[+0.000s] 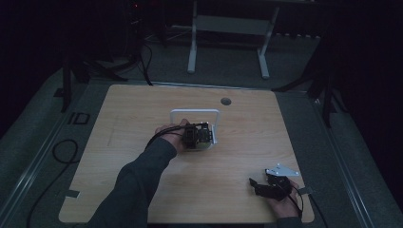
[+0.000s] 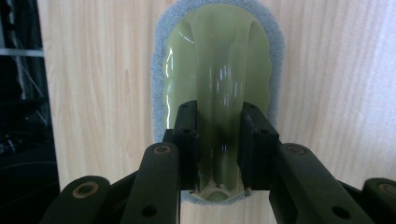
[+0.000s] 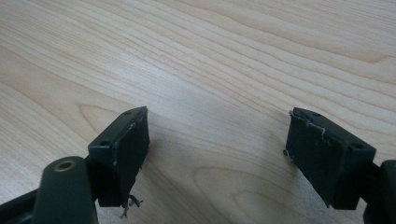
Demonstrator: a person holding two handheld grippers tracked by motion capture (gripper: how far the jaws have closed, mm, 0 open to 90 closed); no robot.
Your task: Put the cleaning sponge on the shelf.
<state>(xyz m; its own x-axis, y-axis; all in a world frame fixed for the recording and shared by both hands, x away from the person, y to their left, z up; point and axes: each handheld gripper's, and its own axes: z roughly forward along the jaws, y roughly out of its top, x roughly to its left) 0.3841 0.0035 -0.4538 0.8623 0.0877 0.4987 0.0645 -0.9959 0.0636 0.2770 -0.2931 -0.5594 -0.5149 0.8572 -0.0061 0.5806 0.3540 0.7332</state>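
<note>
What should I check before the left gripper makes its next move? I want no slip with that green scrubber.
1. Left gripper shut on the scrubber handle: ok.
2. Grip centred on the handle ridge: ok.
3. Grey pad of the scrubber flat on the table: cannot tell.
4. White tray close beside the left gripper: ok.
5. Right gripper open, nothing between its jaws: ok.
6. Right gripper apart from the left, at the table's near edge: ok.

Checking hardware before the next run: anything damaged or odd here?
Yes: the right gripper, open over the bare table, has frayed pads with threads hanging off the edges. The left gripper grips the green scrubber squarely; nothing odd there.
</note>
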